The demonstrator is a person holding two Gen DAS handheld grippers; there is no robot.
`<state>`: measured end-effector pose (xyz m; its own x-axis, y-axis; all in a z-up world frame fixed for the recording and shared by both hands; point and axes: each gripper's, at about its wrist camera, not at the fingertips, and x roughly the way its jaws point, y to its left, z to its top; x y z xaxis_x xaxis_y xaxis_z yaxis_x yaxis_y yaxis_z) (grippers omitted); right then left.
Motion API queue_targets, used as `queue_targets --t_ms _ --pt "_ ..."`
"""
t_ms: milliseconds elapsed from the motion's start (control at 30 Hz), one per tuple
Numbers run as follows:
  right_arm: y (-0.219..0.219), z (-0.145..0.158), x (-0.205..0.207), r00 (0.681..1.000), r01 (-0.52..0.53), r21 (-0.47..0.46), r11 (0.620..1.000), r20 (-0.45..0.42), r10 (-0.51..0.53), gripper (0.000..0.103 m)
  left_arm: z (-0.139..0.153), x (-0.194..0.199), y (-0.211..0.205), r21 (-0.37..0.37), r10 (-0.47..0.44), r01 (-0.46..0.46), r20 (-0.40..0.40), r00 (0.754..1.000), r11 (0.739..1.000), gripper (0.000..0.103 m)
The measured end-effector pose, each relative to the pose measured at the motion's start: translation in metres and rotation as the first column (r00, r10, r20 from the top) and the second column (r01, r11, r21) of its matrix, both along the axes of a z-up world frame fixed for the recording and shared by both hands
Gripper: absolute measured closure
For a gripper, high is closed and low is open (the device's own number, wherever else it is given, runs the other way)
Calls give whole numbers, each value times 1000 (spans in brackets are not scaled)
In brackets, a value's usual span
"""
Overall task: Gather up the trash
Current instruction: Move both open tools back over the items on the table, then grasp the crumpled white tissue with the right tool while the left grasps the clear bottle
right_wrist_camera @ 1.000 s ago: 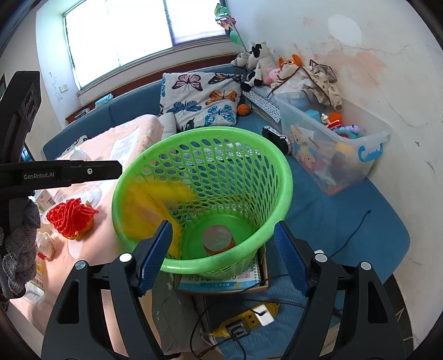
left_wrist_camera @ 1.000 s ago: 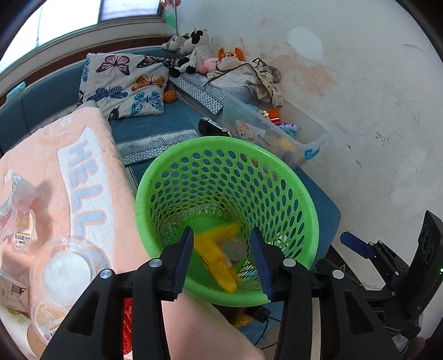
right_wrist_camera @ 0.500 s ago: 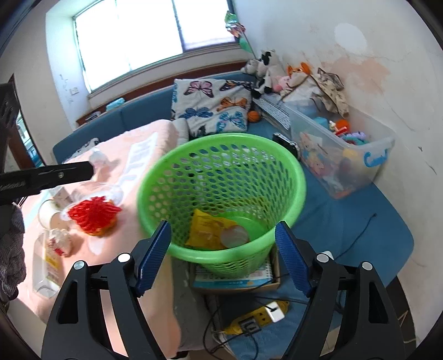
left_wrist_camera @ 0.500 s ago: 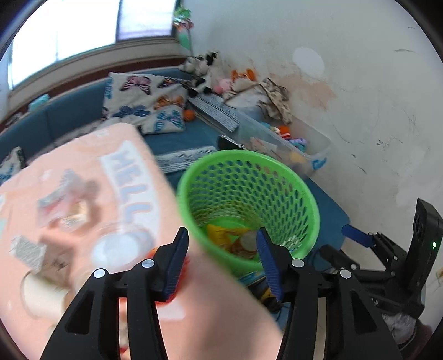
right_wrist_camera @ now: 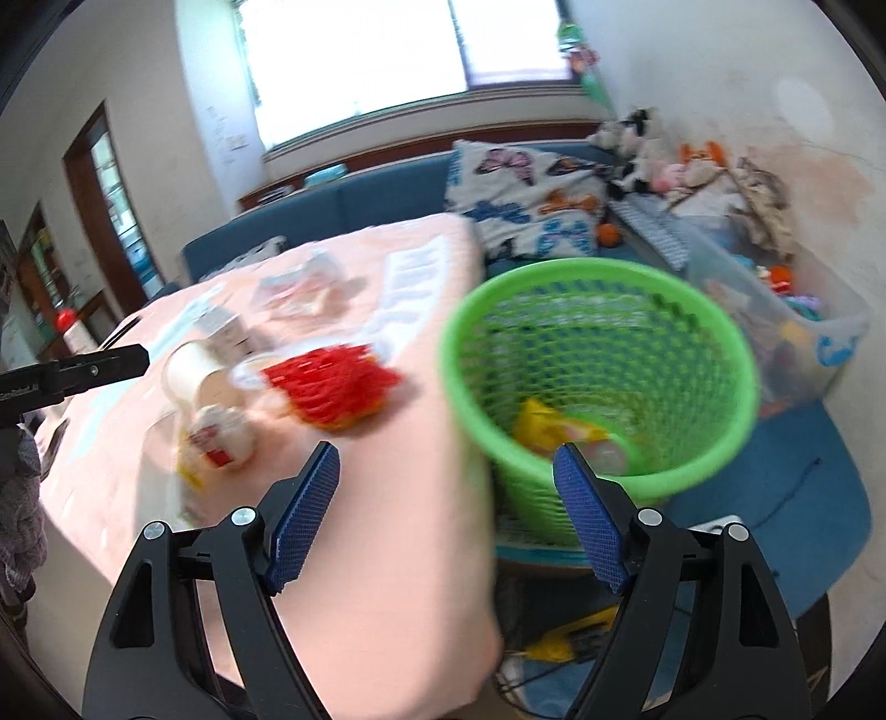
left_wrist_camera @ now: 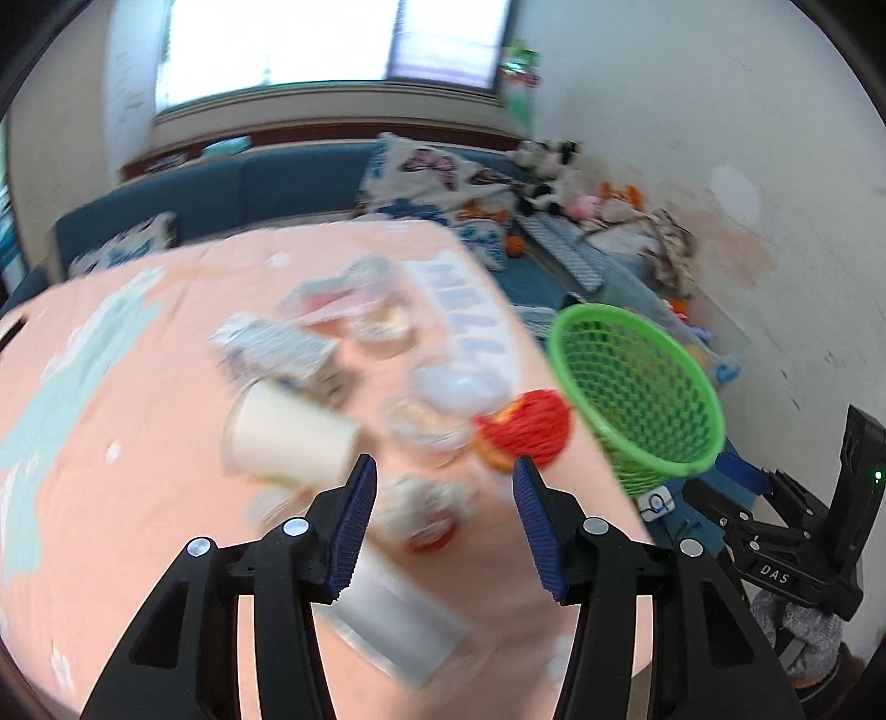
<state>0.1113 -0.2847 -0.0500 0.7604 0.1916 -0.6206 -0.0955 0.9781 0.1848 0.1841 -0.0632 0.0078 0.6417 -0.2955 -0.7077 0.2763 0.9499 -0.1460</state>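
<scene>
While both claws gape empty, the pink cloth (left_wrist_camera: pixel 166 387) reads "HELL", the right claw (left_wrist_camera: pixel 775 570) "DAS".

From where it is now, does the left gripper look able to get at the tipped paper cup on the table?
Probably yes: the left gripper is empty, tongs apart, and the paper cup lies just ahead with nothing over it.

We see a bright window (right_wrist_camera: pixel 354 50) above a blue sofa (right_wrist_camera: pixel 354 205) with a butterfly cushion (right_wrist_camera: pixel 520 188). Plush toys (right_wrist_camera: pixel 637 144) line the stained white wall (right_wrist_camera: pixel 775 72) (patchy, peach-tinged), and a dark-framed doorway (right_wrist_camera: pixel 105 183) stands at the left.
</scene>
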Motion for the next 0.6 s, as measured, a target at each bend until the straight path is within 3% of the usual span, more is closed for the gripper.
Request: queue_targets --t_ms 233,600 --pt "55 -7 20 989 -144 29 989 -30 145 24 -12 -18 55 -26 136 -136 -24 990 990 53" --pt "115 -22 65 944 -305 83 949 -107 312 24 -42 -31 94 -42 234 -239 -98 967 970 53"
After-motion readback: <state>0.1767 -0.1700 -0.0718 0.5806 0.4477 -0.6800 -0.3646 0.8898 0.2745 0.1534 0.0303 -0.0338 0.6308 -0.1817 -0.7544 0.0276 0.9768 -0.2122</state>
